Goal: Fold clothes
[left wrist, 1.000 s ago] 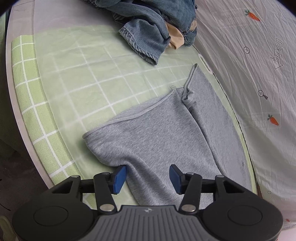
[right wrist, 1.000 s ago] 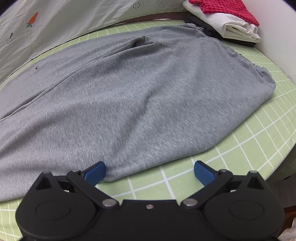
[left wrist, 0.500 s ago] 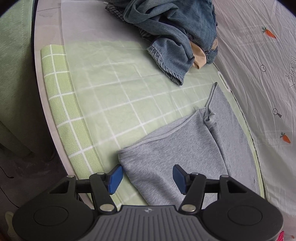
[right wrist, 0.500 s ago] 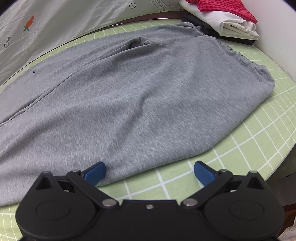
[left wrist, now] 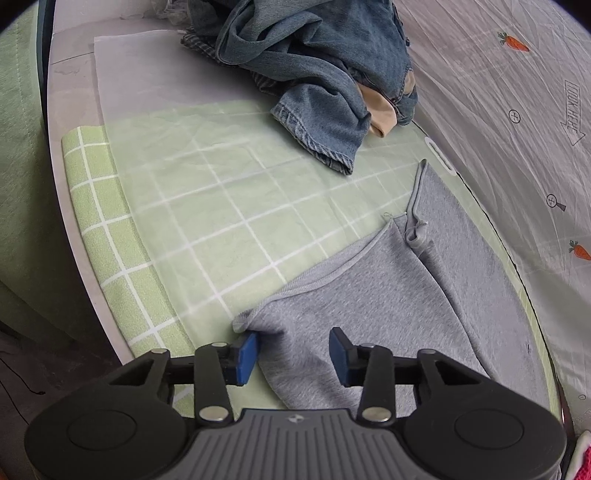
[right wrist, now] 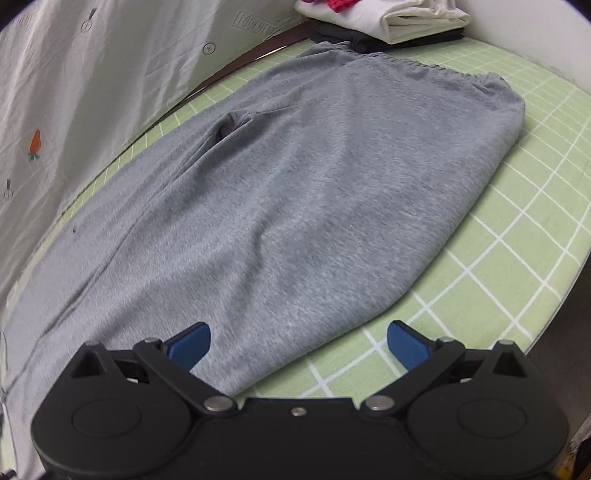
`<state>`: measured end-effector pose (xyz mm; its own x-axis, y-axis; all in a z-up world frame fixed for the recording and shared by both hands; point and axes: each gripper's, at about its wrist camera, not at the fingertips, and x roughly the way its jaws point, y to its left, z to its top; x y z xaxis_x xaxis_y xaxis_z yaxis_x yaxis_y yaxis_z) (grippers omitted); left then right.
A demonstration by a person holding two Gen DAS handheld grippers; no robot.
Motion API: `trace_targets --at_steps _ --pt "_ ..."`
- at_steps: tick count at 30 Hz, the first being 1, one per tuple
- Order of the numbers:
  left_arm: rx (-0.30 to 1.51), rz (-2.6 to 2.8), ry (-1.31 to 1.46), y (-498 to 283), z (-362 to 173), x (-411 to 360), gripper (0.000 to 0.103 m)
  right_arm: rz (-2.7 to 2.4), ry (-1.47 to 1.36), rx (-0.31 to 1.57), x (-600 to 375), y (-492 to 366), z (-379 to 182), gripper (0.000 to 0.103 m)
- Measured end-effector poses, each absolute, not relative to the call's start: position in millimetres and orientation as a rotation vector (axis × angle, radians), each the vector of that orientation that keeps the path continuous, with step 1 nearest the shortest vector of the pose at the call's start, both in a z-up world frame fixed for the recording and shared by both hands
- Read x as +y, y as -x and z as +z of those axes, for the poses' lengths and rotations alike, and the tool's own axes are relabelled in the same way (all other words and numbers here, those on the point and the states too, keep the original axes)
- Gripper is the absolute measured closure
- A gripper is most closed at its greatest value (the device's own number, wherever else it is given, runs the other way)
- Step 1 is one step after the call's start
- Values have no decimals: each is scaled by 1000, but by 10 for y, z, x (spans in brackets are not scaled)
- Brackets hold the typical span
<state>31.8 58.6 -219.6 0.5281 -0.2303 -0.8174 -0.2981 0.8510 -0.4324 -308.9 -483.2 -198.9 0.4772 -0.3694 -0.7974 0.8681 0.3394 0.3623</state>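
Blue-padded, the left gripper (left wrist: 293, 350) is closing around the ribbed hem corner of soft grey knit sweatpants (left wrist: 388, 295), its pads not yet pinching. Those sweatpants lie flat on the green checked mat (right wrist: 517, 258). Rightward, the right gripper (right wrist: 298, 341) gapes wide over their near edge.

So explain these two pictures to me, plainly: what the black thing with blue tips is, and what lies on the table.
Each black thing is a hand-held gripper with two blue-padded fingers; a camera on it looks forward along them. One picture comes from the left gripper, the other from the right gripper. On the green checked table cover lie grey sweatpants, spread flat. The left jaws are closing around a leg hem, not yet pinching it. The right jaws stand wide open over the trousers' edge, holding nothing. Crumpled jeans and a folded stack wait at the far ends.
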Motion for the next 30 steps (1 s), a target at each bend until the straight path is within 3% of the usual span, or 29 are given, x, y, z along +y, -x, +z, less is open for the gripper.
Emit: trace_targets --at_steps 2,7,11,27,30 --pt "1028 58 582 -307 -2205 601 89 -900 -979 591 -4916 3215 -1994 0" --pt "1026 77 587 -296 -2213 608 91 -956 -1309 298 -5184 3642 -2095 0" --pt "1023 94 591 -287 -2217 608 91 -1001 -1391 159 -5413 3845 -2155 0" --pt "1007 164 577 -276 -2198 494 91 -1081 -1435 -54 -6507 4152 -2246 0" --pt "1009 171 574 -285 -2193 477 91 -1097 -1443 -16 -6587 4169 -2234 11"
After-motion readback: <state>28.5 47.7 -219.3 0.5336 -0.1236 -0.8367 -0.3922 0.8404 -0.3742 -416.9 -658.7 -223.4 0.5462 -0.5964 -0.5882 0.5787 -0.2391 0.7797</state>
